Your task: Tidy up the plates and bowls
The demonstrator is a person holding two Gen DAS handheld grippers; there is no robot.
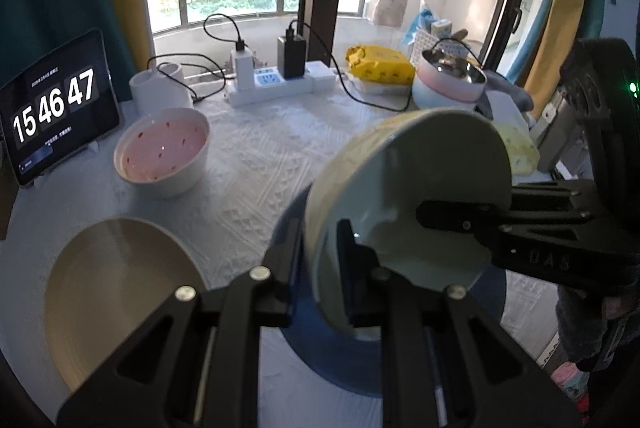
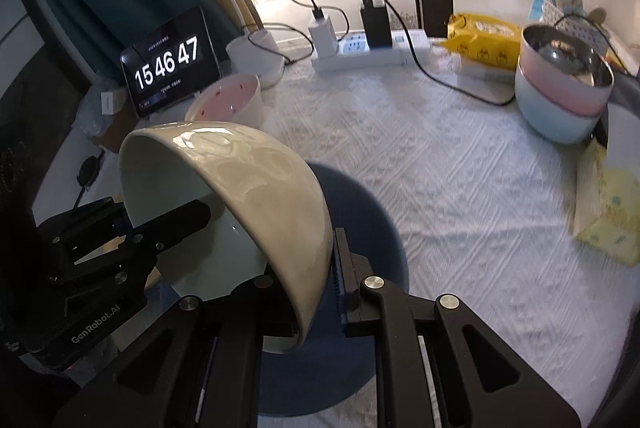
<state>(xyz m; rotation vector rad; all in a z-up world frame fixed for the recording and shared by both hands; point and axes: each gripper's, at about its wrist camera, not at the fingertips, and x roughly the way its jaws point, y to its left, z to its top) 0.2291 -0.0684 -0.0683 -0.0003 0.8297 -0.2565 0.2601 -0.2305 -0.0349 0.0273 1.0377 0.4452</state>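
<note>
Two grippers, left [image 1: 320, 260] and right [image 2: 316, 288], jaws clamping opposite rims of tilted bowl [image 2: 240, 195], directly above blue plate [image 2: 360, 228].

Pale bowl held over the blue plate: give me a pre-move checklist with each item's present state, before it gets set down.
1. Left tool clamped on pale bowl rim: ok.
2. Right tool clamped on the opposite rim: ok.
3. Bowl level: not ok, tipped on its side.
4. Blue plate bare beneath the bowl: ok.
5. Pink bowl and beige plate clear of the path: ok.
6. Gap between bowl and plate: cannot tell.
</note>
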